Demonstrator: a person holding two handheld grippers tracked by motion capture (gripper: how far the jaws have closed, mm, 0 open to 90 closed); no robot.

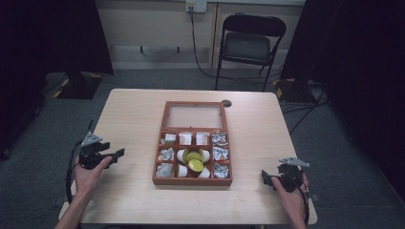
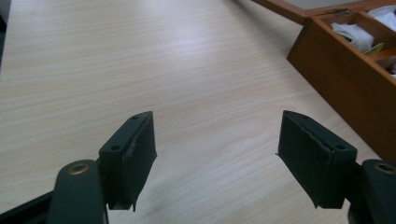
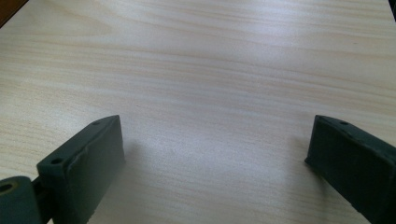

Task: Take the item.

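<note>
l tongs (image 2: 215, 154) apart, empty | r tongs (image 3: 212, 161) wide, empty | rect. wood box (image 1: 192, 180), pale woodgrain table (image 1: 133, 119)

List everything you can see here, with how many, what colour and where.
wooden box: one, reddish brown, lid open, middle of the table
small packets: several, white and silvery, in the box's outer compartments
round lidded cups: a few, white with yellow-green tops, in the box's centre compartments
table: one, light wood
folding chair: one, black, behind the table
wall socket: one, white, on the far wall with a cable plugged in
left tongs: one, black, open, holding nothing, left of the box
right tongs: one, black, open, holding nothing, near the table's front right corner
hands: two, one on each tongs, coming in from the bottom edge
</note>
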